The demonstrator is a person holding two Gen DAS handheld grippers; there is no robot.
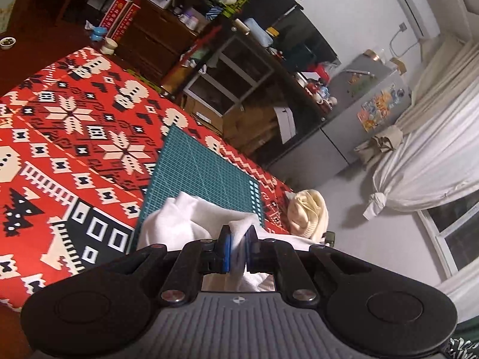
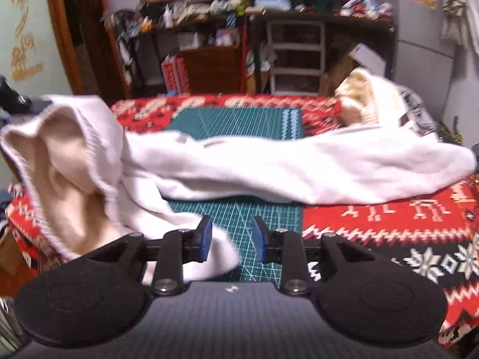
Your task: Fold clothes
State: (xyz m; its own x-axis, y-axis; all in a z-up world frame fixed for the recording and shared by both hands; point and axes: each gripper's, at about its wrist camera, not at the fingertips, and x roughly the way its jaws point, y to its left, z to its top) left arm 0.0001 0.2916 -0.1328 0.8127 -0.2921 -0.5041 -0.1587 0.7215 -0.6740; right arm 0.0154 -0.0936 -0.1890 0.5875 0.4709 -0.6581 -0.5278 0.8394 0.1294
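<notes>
A white garment (image 2: 269,164) hangs stretched across the green cutting mat (image 2: 236,218), its ribbed opening (image 2: 60,161) lifted at the left. My right gripper (image 2: 232,239) is open just above the mat. A loose corner of the white cloth (image 2: 218,257) lies beside its left pad and neither pad presses on it. In the left wrist view my left gripper (image 1: 238,245) is shut on a fold of the white garment (image 1: 185,218), raised over the near end of the mat (image 1: 203,161).
A red patterned blanket (image 1: 74,119) covers the bed under the mat. A cream knitted garment (image 1: 308,212) lies bunched at the bed's far corner (image 2: 359,98). Cluttered shelves and drawers (image 2: 296,56) stand behind; a grey fridge (image 1: 359,113) and white curtain (image 1: 425,161) are beside the bed.
</notes>
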